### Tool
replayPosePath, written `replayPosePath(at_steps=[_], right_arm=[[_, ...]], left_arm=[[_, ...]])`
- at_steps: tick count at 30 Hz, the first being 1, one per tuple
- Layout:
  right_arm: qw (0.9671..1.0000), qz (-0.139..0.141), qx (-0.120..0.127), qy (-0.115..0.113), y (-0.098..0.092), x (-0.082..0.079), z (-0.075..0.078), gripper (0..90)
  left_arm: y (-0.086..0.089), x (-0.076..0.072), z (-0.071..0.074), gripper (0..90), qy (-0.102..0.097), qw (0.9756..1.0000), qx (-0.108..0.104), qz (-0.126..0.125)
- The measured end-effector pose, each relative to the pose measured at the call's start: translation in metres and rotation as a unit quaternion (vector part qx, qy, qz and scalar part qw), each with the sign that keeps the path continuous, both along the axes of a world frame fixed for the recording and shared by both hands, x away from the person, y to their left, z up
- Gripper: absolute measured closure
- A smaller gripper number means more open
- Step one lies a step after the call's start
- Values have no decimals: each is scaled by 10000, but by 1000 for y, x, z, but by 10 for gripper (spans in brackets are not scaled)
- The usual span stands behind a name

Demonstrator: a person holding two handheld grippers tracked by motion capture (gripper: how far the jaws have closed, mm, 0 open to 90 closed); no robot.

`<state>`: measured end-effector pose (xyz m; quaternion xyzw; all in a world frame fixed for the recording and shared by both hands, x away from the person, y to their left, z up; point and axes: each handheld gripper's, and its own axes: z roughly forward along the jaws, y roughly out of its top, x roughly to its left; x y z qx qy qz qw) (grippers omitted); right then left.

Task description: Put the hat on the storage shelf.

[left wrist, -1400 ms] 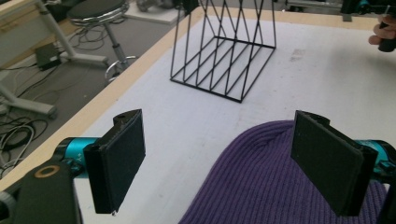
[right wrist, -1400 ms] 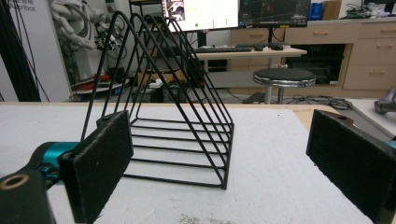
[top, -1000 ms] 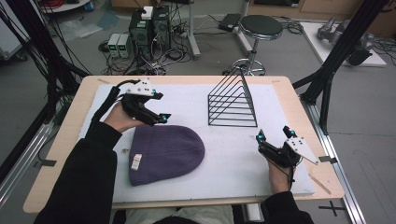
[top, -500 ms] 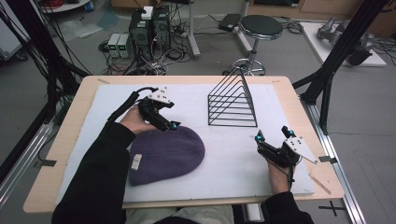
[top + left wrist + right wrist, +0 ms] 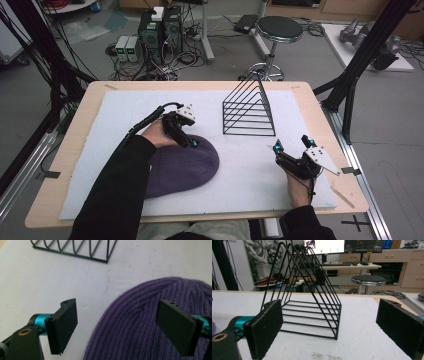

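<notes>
A purple knit beanie [image 5: 182,167] lies flat on the white mat [image 5: 260,170] in front of the person. My left gripper [image 5: 190,143] hovers at the beanie's far edge, open. In the left gripper view its jaws straddle that edge [image 5: 118,325]: one pad [image 5: 63,323] is over bare mat, the other [image 5: 175,326] over the beanie [image 5: 140,320]. At the mat's right front, my right gripper [image 5: 291,146] is open and holds nothing. In the right gripper view it [image 5: 332,325] faces the black wire rack [image 5: 309,302].
The triangular wire rack [image 5: 248,111] stands at the back middle of the mat, with its corner [image 5: 75,250] just beyond the beanie. The wooden table's edge [image 5: 345,165] runs close to the right hand. A stool [image 5: 279,30] and electronics stand on the floor behind.
My left gripper has moved right and nearer, from the mat's back left to the beanie's far edge. The right gripper has barely shifted.
</notes>
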<state>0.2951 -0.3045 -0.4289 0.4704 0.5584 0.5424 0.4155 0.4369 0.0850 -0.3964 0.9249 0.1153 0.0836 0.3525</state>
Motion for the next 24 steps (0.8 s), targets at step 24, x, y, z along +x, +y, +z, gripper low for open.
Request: replayPosePath(at_steps=[24], right_arm=[[9998,-111,151,49,-4,0,0,64]], left_arm=[[-14,14,-32,279,689,9969,320,-197]])
